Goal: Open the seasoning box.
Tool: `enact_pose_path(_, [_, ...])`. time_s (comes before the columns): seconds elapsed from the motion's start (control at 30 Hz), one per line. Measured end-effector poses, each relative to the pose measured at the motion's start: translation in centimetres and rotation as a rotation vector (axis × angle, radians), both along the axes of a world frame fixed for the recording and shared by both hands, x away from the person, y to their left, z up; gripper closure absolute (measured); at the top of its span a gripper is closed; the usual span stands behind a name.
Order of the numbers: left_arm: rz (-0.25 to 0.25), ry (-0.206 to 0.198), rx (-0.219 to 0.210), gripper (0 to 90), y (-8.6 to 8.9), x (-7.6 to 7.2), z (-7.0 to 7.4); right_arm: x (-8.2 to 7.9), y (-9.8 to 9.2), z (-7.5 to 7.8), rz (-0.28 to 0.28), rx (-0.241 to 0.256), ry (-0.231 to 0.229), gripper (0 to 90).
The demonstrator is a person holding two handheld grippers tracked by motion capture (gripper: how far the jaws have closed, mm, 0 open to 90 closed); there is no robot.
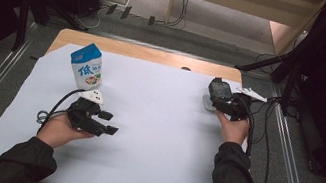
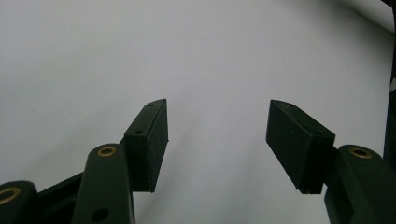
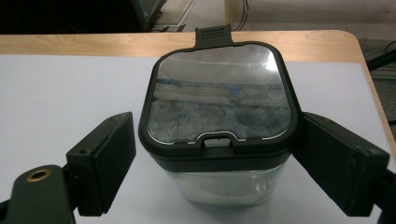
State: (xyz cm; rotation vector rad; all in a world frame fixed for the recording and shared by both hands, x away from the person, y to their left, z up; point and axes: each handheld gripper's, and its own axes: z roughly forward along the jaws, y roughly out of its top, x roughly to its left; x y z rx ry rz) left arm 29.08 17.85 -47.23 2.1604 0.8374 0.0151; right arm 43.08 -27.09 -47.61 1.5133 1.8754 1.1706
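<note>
- The clear plastic container with a dark snap-on lid stands upright at the far right of the white sheet on the table, close to the wooden far edge.
- In the right gripper view it sits squarely between the fingers of the right gripper: one pad stands just beside its left wall and the other just beside its right wall. The fingers are spread a little wider than the body, and I cannot tell whether either pad is touching yet.
- The latch tab at the lid's far edge points away from the hand, so the container's front faces the gripper and the fingers line up across its width. I would judge that closing them straight in is all the grasp needs, with no turning of the wrist.
- The left gripper rests near the front left of the sheet, well apart from the container. Its fingers are spread wide over bare white sheet and hold nothing.
- A small blue-and-white milk carton stands upright just beyond the left hand, nearer to it than to the right.
- The right hand is plainly the nearer one for the container.
</note>
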Motion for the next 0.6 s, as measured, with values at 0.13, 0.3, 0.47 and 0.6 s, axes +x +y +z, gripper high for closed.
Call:
enact_pose_path(0.13, [0.013,-0.001,0.002,40.4,0.4,-0.3,0.0,0.3,0.4,-0.4,-0.010,-0.027,-0.015,13.7])
enact_pose_path(0.3, [0.028,0.002,0.003,40.4,0.6,-0.8,-0.1,0.7,0.6,-0.8,-0.021,-0.022,-0.016,12.9])
enact_pose_path(0.47, [0.035,0.005,0.003,40.4,1.0,-0.9,-0.2,1.5,1.1,-1.2,-0.032,-0.049,0.015,12.5])
enact_pose_path(0.6, [0.043,0.006,0.005,40.4,1.0,-1.1,-0.2,2.0,1.2,-1.7,-0.032,-0.050,0.033,12.5])
